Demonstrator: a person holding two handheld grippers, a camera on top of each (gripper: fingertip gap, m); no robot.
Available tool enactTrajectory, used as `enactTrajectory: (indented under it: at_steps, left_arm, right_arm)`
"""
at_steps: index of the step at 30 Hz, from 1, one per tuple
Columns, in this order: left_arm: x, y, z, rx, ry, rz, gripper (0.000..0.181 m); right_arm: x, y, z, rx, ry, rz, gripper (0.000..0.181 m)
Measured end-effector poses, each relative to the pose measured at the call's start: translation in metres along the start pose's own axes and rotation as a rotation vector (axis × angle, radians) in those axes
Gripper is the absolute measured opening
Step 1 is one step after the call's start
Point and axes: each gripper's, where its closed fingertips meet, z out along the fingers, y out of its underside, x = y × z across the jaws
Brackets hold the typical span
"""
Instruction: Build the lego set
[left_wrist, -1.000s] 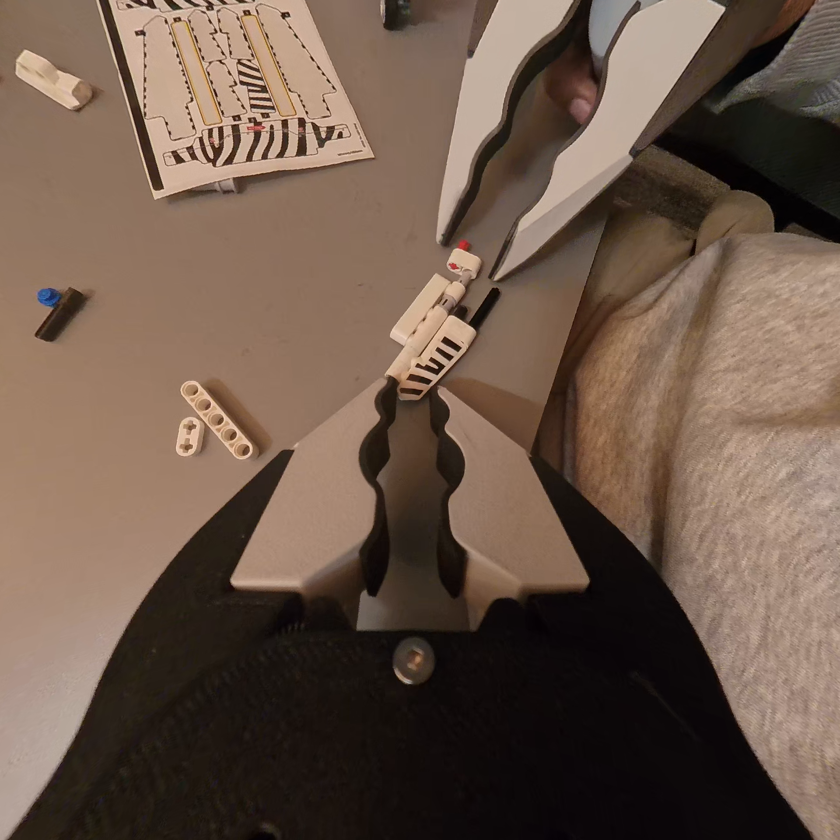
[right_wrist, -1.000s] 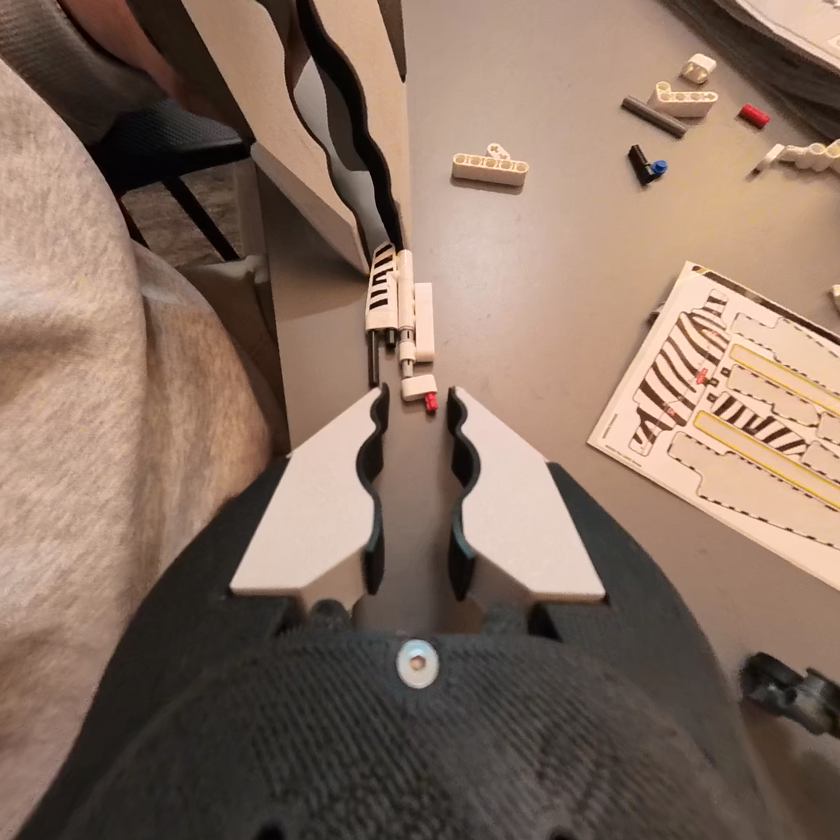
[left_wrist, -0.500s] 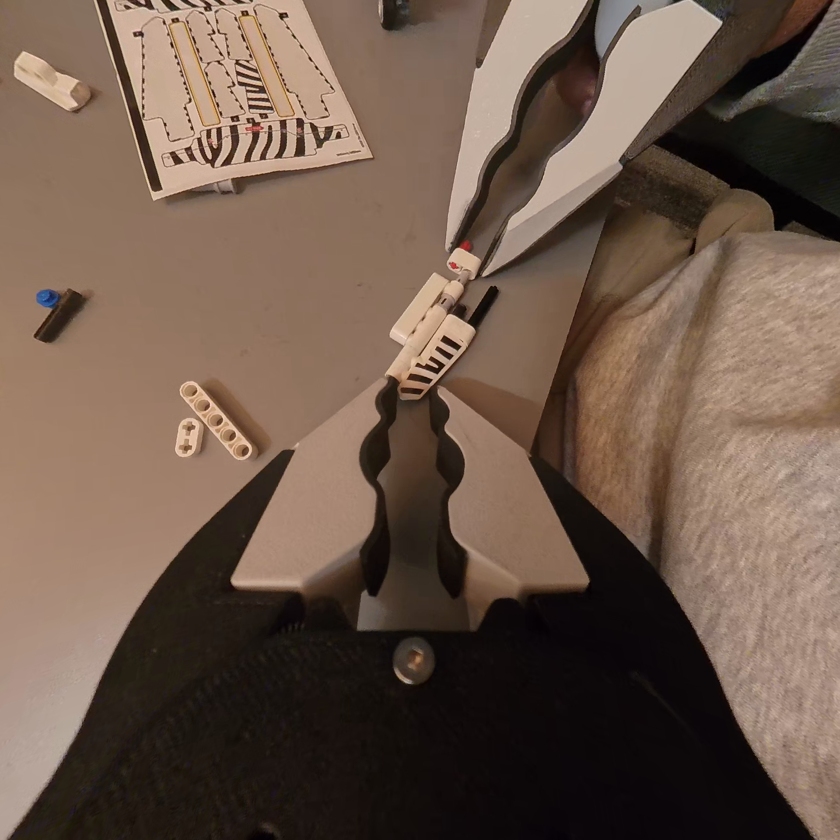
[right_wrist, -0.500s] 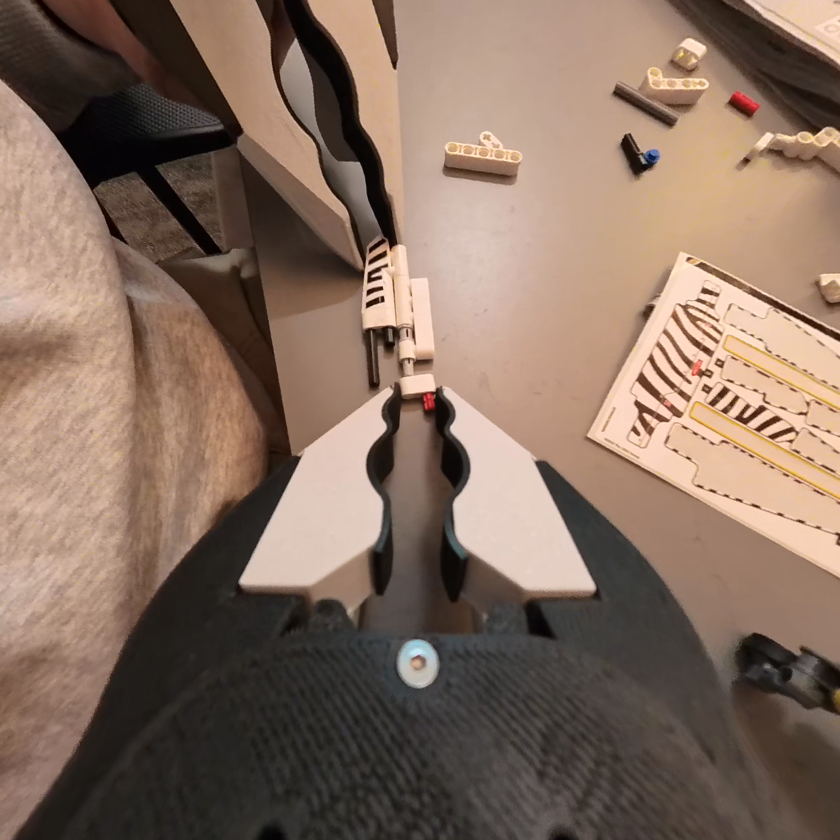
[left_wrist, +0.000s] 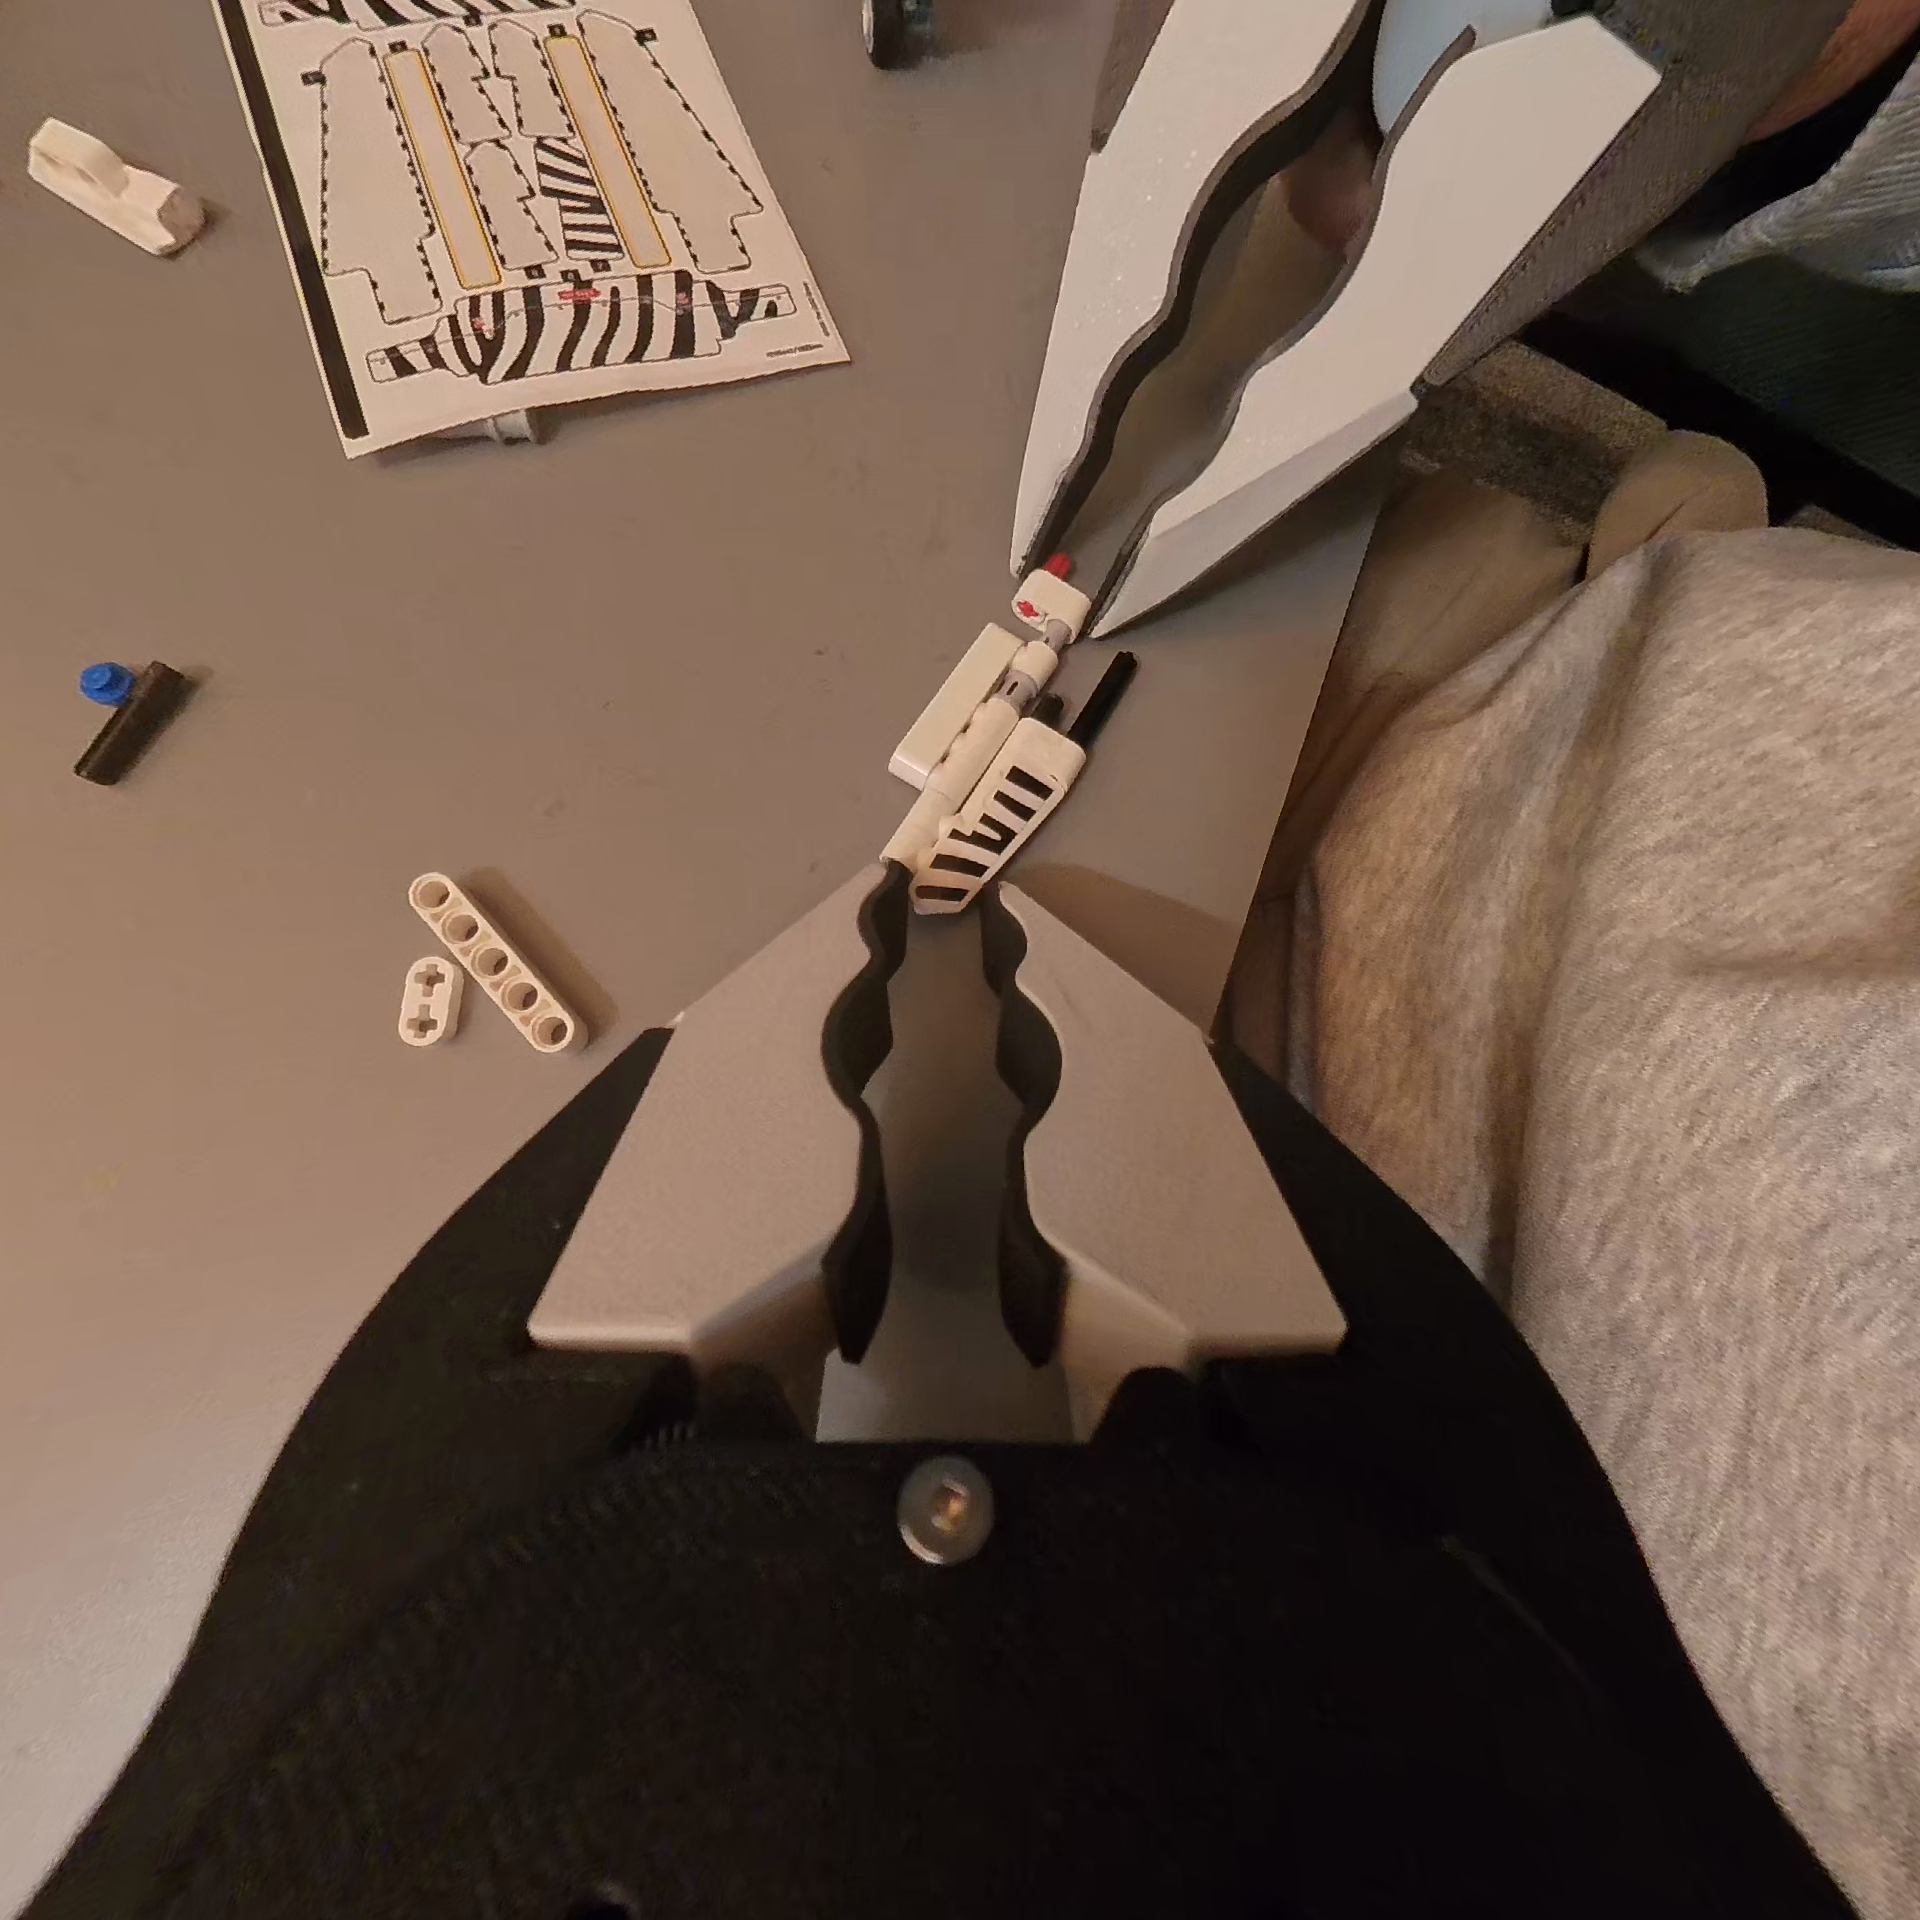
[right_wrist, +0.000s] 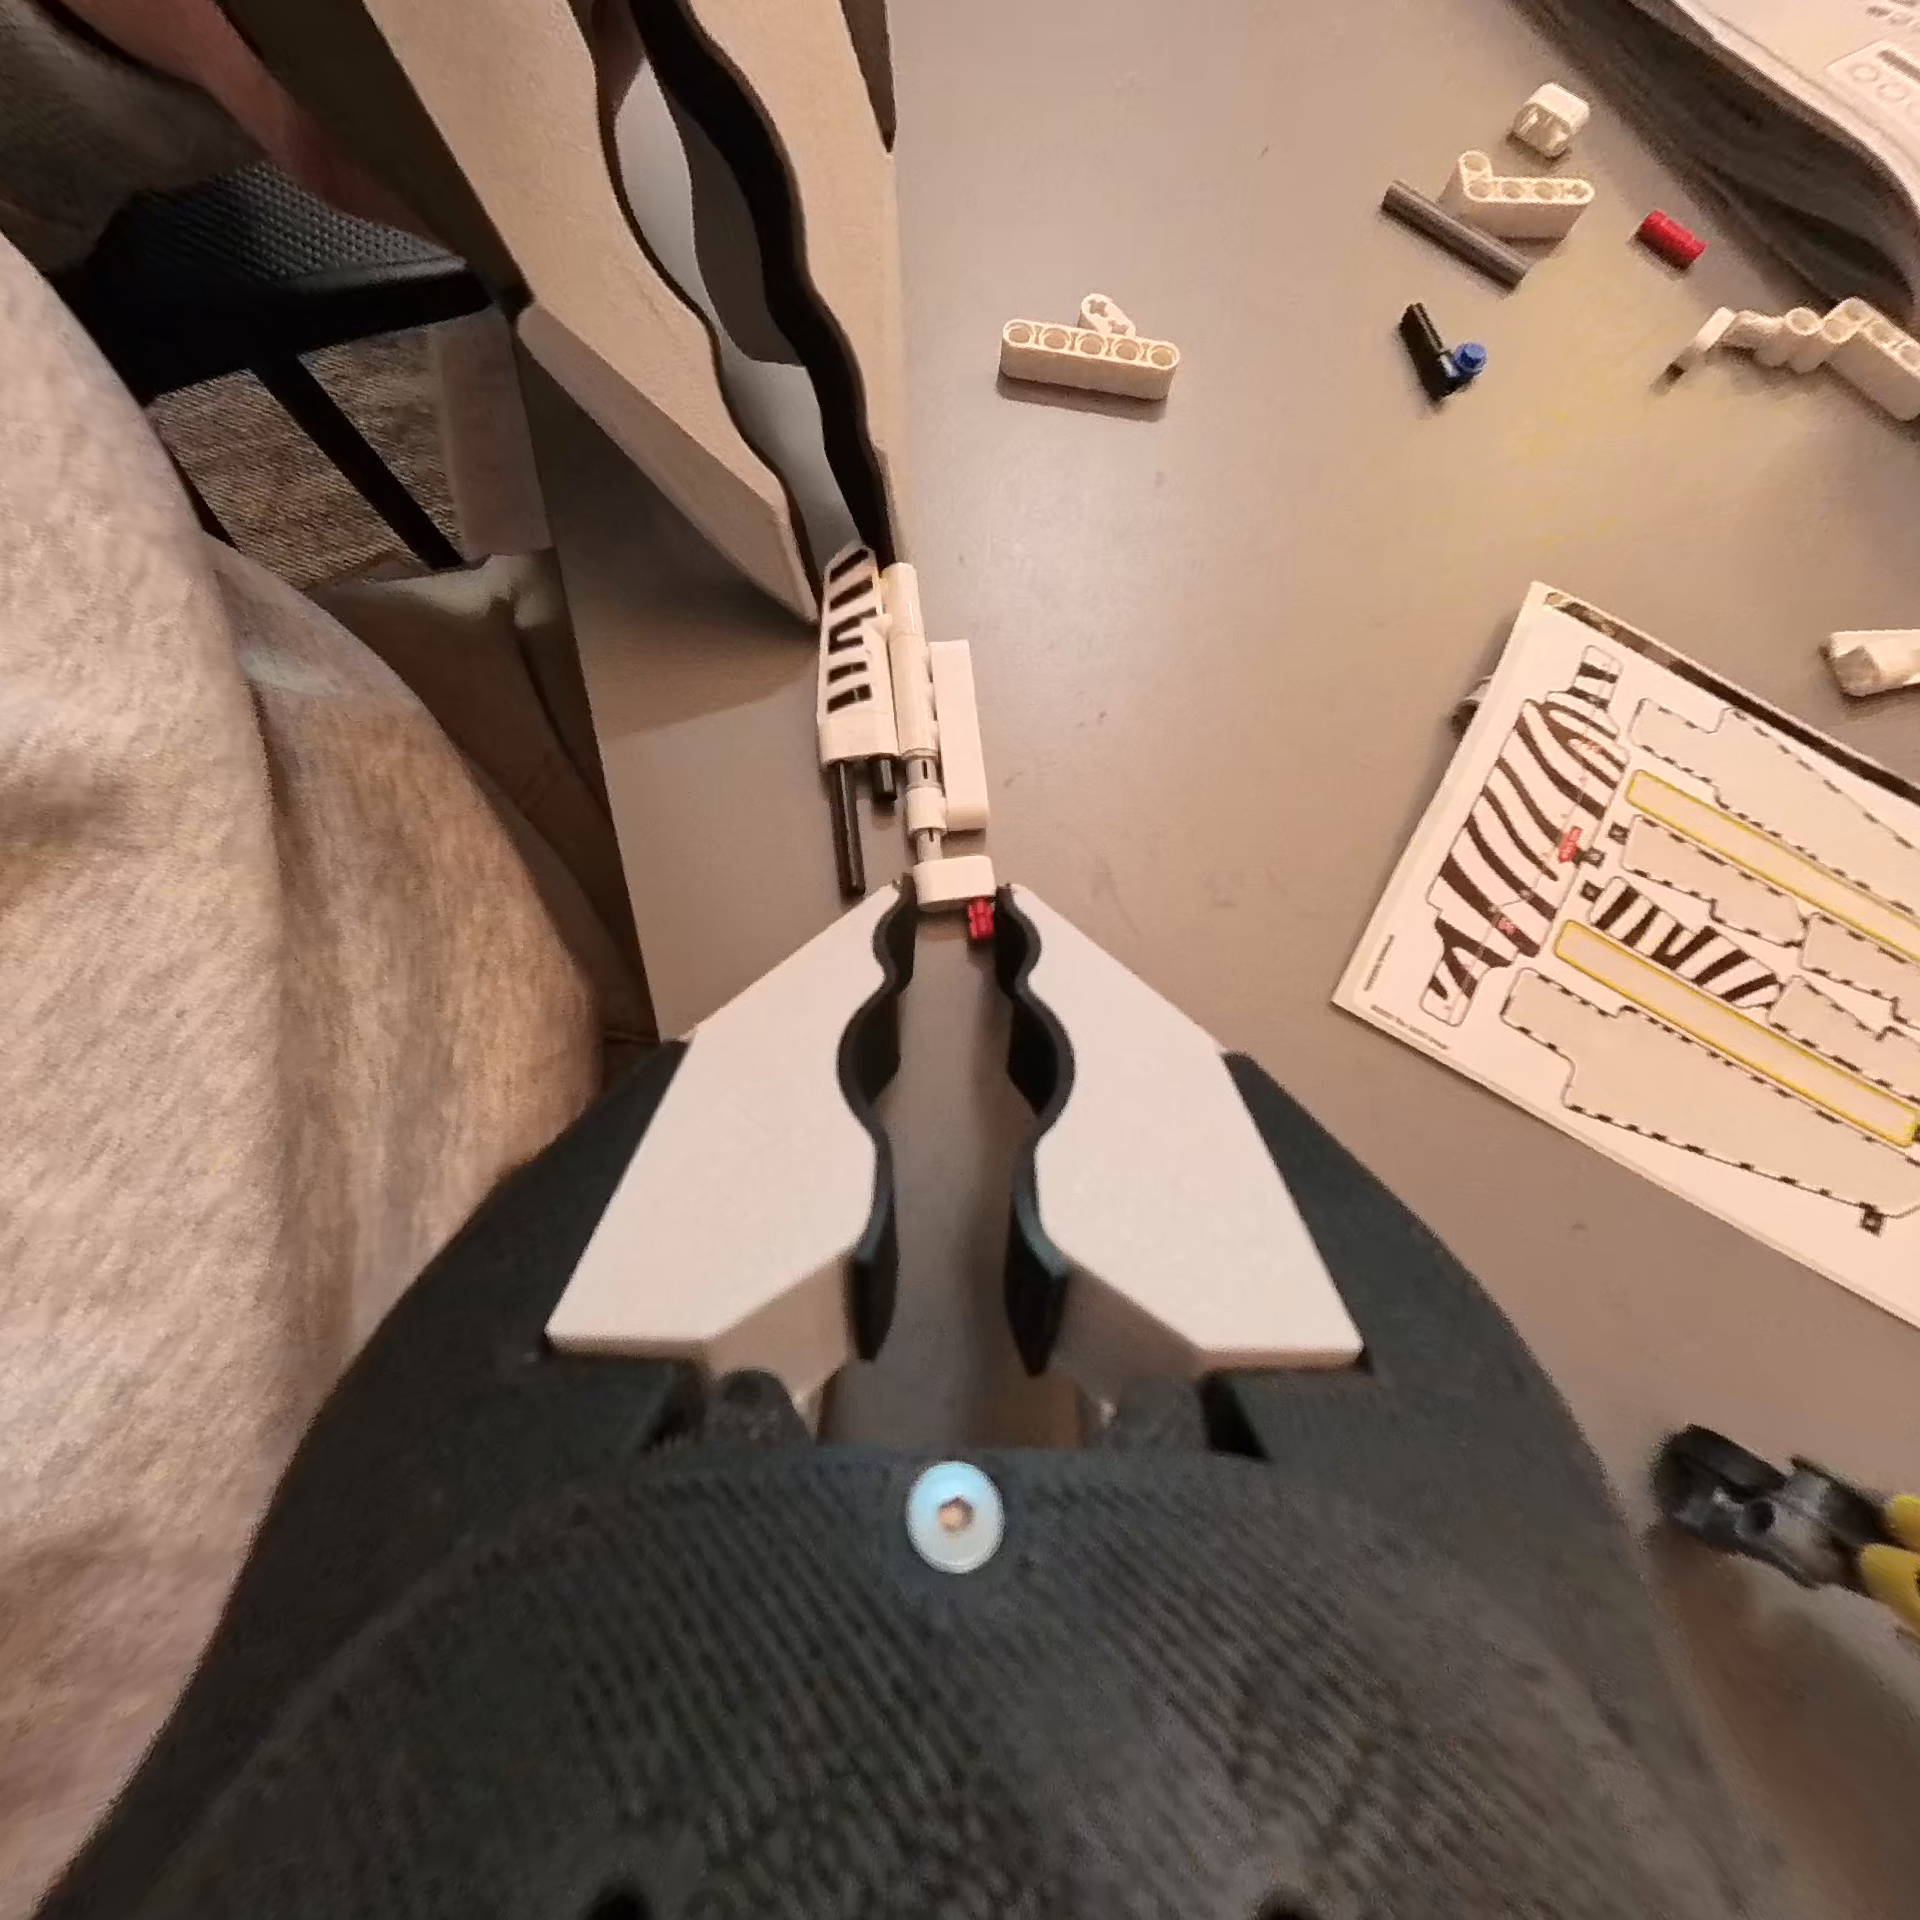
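Note:
A small white lego assembly (left_wrist: 987, 769) with a zebra-striped panel and a black axle lies on the grey table by its edge. My left gripper (left_wrist: 940, 894) is shut on the striped end. My right gripper (right_wrist: 954, 906) faces it from the other end, shut on the white connector (right_wrist: 951, 878) that carries a red pin (right_wrist: 978, 920). The connector sits on the assembly's thin shaft. The assembly also shows in the right wrist view (right_wrist: 894, 686), with the left gripper (right_wrist: 868, 551) behind it. The right gripper also shows in the left wrist view (left_wrist: 1065, 597).
A zebra sticker sheet (left_wrist: 540, 208) lies beyond the assembly. A white five-hole beam (left_wrist: 499, 961), a small white link (left_wrist: 428, 997) and a black pin with a blue stud (left_wrist: 125, 717) lie to the left. A person's grey clothing (left_wrist: 1610, 1039) is beyond the table edge (left_wrist: 1299, 727). My right fingertips sit around 6 cm from my left ones.
My right gripper has moved in onto the white connector and narrowed around it. My left gripper and the assembly have stayed in place.

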Motion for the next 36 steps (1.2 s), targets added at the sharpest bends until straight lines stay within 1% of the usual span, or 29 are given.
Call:
enactTrajectory:
  at_steps: [8,13,16,21,28,36]
  left_arm:
    - [0.0001,0.0000,0.0001,0.000,-0.002,0.003,0.012]
    - [0.0001,-0.0002,0.0000,0.001,-0.007,0.007,0.011]
    - [-0.0006,-0.0010,0.0006,0.003,-0.017,0.008,0.012]
    - [-0.0004,-0.0013,0.0009,0.003,-0.033,0.025,0.011]
    - [-0.0004,-0.0017,0.0007,0.006,-0.028,0.023,0.011]
    - [-0.0001,-0.0021,0.0007,0.006,-0.036,0.040,0.011]
  right_arm:
    - [0.0018,-0.0011,-0.0005,-0.014,0.082,-0.113,0.014]
    - [0.0008,-0.0011,-0.0009,-0.024,0.092,-0.155,0.014]
    - [-0.0003,0.0004,-0.0007,-0.028,0.042,-0.083,0.013]
    - [0.0001,0.0001,-0.0012,-0.022,-0.050,0.103,0.013]
    - [-0.0040,-0.0011,-0.0034,0.017,-0.171,0.267,0.013]
    - [-0.0054,-0.0017,-0.0036,0.007,-0.205,0.319,0.013]
